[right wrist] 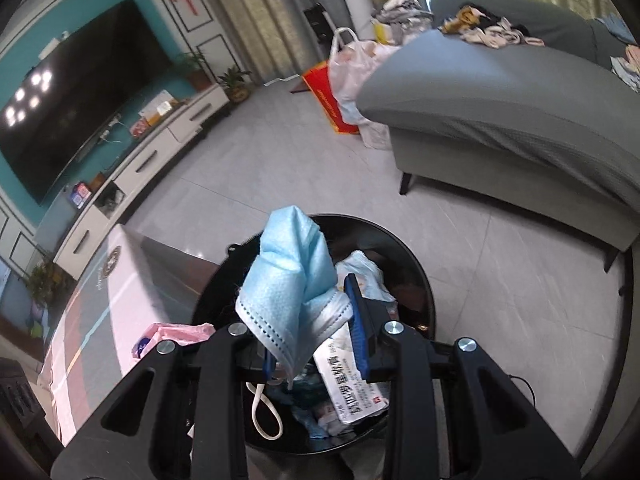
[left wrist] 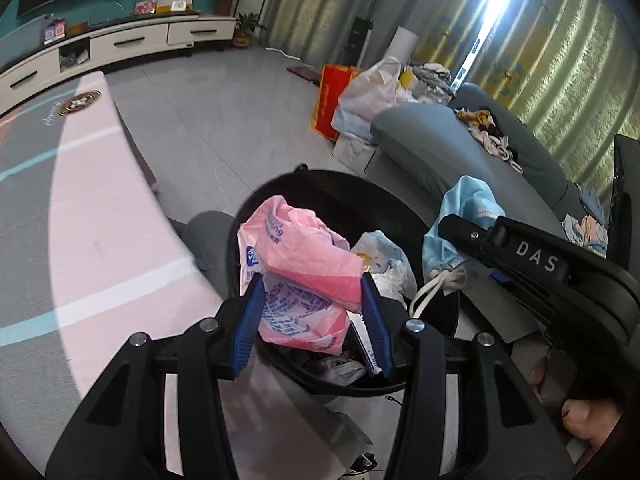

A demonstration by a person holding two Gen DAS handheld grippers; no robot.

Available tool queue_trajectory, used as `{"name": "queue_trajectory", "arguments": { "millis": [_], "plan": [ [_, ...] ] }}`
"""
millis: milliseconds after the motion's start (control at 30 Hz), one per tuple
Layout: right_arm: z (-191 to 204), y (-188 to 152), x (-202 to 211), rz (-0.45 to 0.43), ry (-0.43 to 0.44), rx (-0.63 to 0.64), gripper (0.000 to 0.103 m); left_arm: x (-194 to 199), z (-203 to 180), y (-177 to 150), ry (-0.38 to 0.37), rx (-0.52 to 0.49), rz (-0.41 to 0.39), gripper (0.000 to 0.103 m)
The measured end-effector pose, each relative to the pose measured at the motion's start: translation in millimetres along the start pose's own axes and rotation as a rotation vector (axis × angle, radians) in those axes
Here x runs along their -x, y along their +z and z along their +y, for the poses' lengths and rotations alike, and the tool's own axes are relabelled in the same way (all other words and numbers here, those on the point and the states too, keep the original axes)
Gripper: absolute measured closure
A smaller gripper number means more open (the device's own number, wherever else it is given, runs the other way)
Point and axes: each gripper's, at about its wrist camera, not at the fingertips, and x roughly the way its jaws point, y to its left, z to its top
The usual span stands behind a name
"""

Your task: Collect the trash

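Note:
A round black trash bin (left wrist: 248,216) stands on the floor and holds wrappers and paper. My left gripper (left wrist: 314,300) is shut on a crumpled pink plastic bag (left wrist: 304,264) and holds it over the bin. My right gripper (right wrist: 310,316) is shut on a light blue face mask (right wrist: 288,276) with white ear loops and holds it over the same bin (right wrist: 416,276). The right gripper and its mask (left wrist: 460,216) also show at the right of the left wrist view. A white medicine packet (right wrist: 352,384) lies in the bin.
A pink and grey play mat (left wrist: 92,220) lies to the left of the bin. A grey sofa (right wrist: 500,100) with clothes on it stands to the right. Bags (left wrist: 360,96) sit at its end. A TV cabinet (left wrist: 120,48) runs along the far wall.

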Motion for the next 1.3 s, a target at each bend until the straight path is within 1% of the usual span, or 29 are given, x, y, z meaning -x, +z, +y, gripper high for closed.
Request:
{"name": "queue_trajectory", "arguments": {
  "millis": [133,233,433,567,667,767,800,833,867,900,933,1000,1033,1100,1133,1167,1200,1233,1300],
  "plan": [
    [-4.2,-2.9,-8.8,0.029,-0.013,-0.014,0.072,-15.3,-4.3,1.4,-0.005,-0.015,0.024,0.054],
    [-2.4,-3.4,-13.4,0.042,-0.020,-0.008,0.072,-25.2,-6.2,2.0,0.007,-0.029,0.037,0.054],
    [-5.1,-4.6,-14.4,0.051,-0.036,-0.013,0.072,-33.0,-9.0,-0.5,0.018,-0.035,0.051,0.053],
    [-3.7,-3.4,-17.5,0.066,-0.056,-0.014,0.071,-35.5,-11.3,-0.6,0.012,-0.030,0.063,0.053],
    [-5.1,-2.4,-15.7,0.062,-0.058,-0.026,0.065,-34.6,-13.1,-0.4,0.018,-0.031,0.057,0.051],
    [-5.5,-2.3,-12.1,0.051,-0.061,-0.031,0.059,-31.2,-13.6,-0.4,0.028,-0.031,0.043,0.047],
    [-4.9,-2.8,-10.6,0.049,-0.060,-0.028,0.055,-29.0,-13.3,-0.5,0.027,-0.028,0.038,0.044],
    [-4.2,-2.7,-7.9,0.042,-0.056,-0.025,0.053,-25.0,-12.1,-0.9,0.024,-0.023,0.030,0.037],
    [-3.9,-2.5,-4.9,0.034,-0.051,-0.027,0.049,-19.5,-11.5,-0.7,0.024,-0.014,0.014,0.034],
    [-3.9,-2.3,-1.4,0.025,-0.043,-0.029,0.046,-15.4,-11.7,-0.8,0.026,-0.013,0.005,0.028],
    [-3.9,-2.2,2.0,0.016,-0.038,-0.031,0.044,-10.2,-12.4,-0.6,0.029,-0.018,-0.005,0.024],
    [-2.6,-1.3,10.6,-0.012,-0.024,-0.033,0.034,0.8,-13.5,-0.1,0.031,-0.029,-0.028,0.021],
    [-2.1,-0.9,13.5,-0.023,-0.019,-0.034,0.032,6.8,-13.2,0.0,0.034,-0.033,-0.040,0.016],
    [-1.3,0.3,18.4,-0.036,-0.006,-0.034,0.027,19.9,-12.4,1.0,0.039,-0.034,-0.066,0.011],
    [-0.7,0.7,21.3,-0.043,-0.004,-0.036,0.026,27.0,-11.6,1.7,0.041,-0.034,-0.077,0.010],
    [-0.2,1.4,24.2,-0.052,-0.007,-0.038,0.022,34.2,-10.3,2.1,0.042,-0.031,-0.087,0.009],
    [0.3,1.9,28.6,-0.064,-0.015,-0.039,0.019,40.8,-9.6,2.5,0.044,-0.028,-0.096,0.006],
    [1.0,1.6,32.1,-0.073,-0.019,-0.038,0.017,47.3,-8.8,4.3,0.044,-0.026,-0.103,0.003],
    [1.4,2.0,41.9,-0.101,-0.020,-0.034,0.011,62.7,-5.2,4.0,0.038,-0.018,-0.121,0.003]
  ]
}}
